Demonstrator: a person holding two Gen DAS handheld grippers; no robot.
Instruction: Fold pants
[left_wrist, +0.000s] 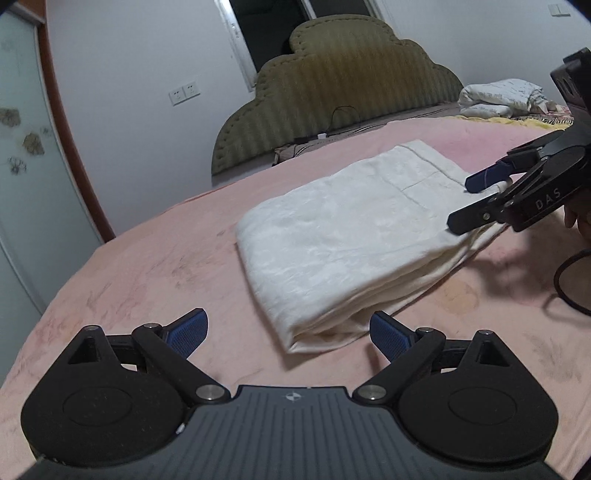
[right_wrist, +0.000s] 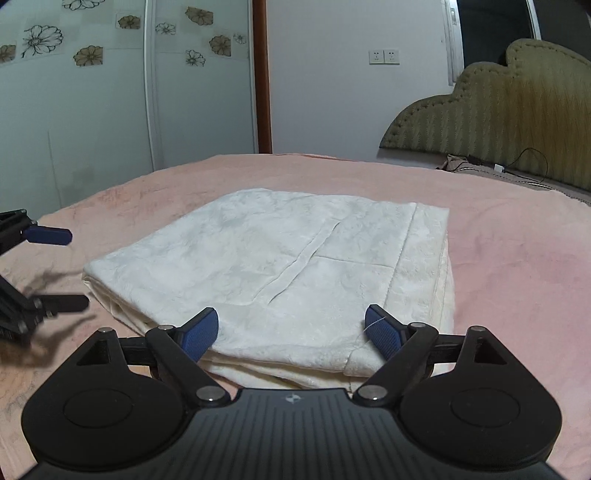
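The white pants (left_wrist: 343, 236) lie folded into a thick stacked rectangle on the pink bedspread (left_wrist: 147, 266); they also show in the right wrist view (right_wrist: 280, 266). My left gripper (left_wrist: 288, 332) is open and empty, just before the near corner of the fold. My right gripper (right_wrist: 291, 330) is open over the pants' near edge, holding nothing. It shows at the right of the left wrist view (left_wrist: 461, 203), jaws apart over the pants' far end. The left gripper shows at the left edge of the right wrist view (right_wrist: 70, 269).
An olive padded headboard (left_wrist: 347, 81) stands behind the bed, with a black cable (left_wrist: 343, 114) at its foot. Bundled white bedding (left_wrist: 502, 98) lies at the far right. A flowered sliding door (right_wrist: 92, 92) and a white wall with sockets (right_wrist: 384, 57) are beyond the bed.
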